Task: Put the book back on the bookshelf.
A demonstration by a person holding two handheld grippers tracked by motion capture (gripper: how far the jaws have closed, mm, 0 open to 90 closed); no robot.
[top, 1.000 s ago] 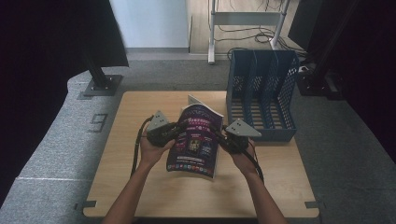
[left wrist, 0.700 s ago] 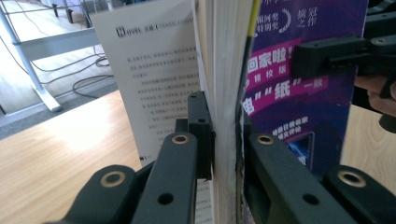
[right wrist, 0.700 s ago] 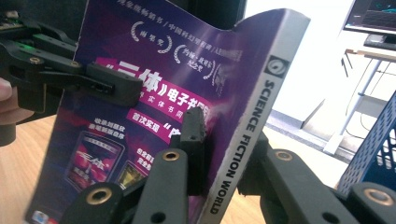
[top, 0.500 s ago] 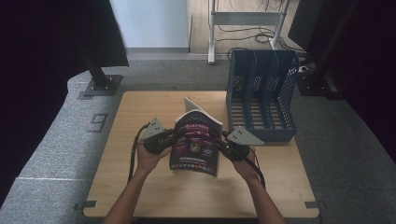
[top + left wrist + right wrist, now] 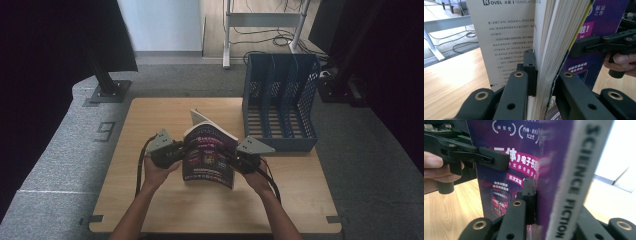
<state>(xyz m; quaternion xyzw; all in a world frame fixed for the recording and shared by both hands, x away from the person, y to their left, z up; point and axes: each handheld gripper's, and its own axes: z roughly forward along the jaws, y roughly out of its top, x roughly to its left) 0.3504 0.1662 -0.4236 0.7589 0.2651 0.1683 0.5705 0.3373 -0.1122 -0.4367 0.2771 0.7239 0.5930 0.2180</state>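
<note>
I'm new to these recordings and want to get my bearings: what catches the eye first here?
A purple magazine held upright at the middle of the wooden table, clamped on its edges by the left hand-held gripper and the right hand-held gripper. Behind it to the right stands an empty blue file rack.
</note>
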